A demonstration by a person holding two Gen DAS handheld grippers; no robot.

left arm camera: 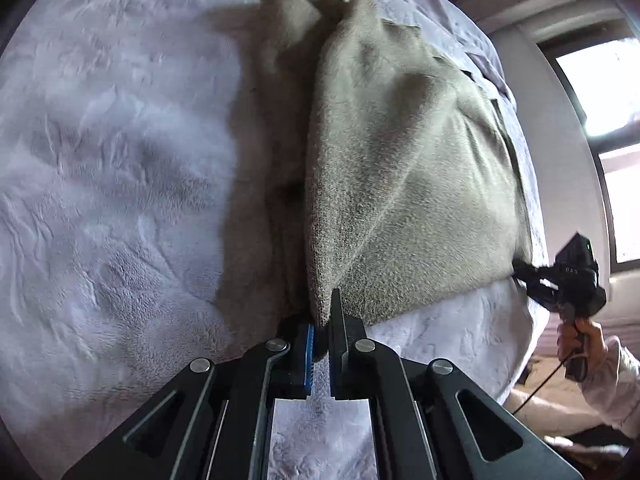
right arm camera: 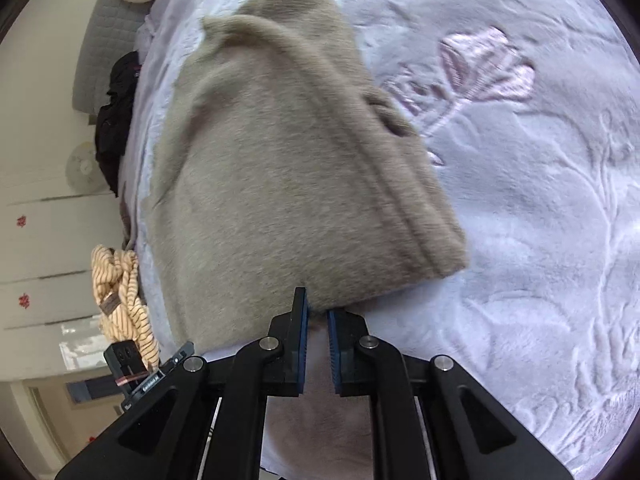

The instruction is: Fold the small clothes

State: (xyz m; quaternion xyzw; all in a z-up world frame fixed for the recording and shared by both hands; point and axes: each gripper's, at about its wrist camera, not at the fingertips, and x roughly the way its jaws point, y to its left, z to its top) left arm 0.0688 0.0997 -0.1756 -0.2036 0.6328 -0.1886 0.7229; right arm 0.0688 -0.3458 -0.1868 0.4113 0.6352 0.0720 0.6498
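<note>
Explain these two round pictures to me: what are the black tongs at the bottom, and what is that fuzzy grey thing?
No robot here: a person carries a hand-held gripper in each hand, each with its own fisheye camera. One picture looks along the left hand-held gripper, the other along the right hand-held gripper. Both are shut on the near edge of a fuzzy grey-beige garment, already folded over, lying on a pale embossed bedspread. A striped cloth lies at the bed's edge.

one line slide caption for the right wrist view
Right gripper pinches the near edge of a fuzzy beige garment spread on a lavender embossed bedspread, striped clothes waiting at the bed's edge.
</note>
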